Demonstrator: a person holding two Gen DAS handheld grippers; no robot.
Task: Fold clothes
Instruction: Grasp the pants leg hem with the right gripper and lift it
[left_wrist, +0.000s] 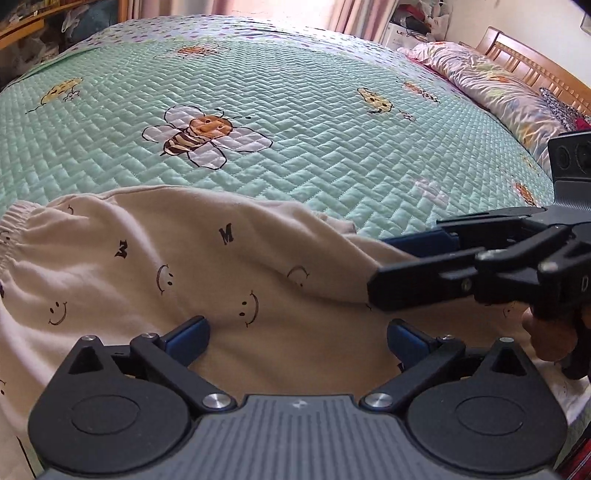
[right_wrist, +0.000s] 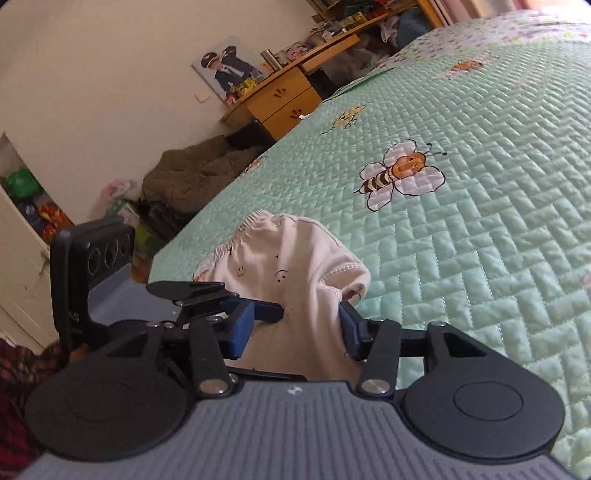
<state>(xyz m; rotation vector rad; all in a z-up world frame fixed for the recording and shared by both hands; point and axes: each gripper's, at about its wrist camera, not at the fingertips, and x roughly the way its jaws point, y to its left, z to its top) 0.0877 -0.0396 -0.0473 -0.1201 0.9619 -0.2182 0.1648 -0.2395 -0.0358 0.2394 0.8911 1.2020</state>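
Left gripper (left_wrist: 297, 341) wide apart | right gripper (right_wrist: 291, 326) apart | one cream garment (left_wrist: 147, 273) | one quilt (left_wrist: 295, 110)

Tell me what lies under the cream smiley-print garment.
The cream garment rests on the green quilted bedspread, which shows around its far edge. Whether anything else lies beneath it cannot be seen; the fabric covers that area.
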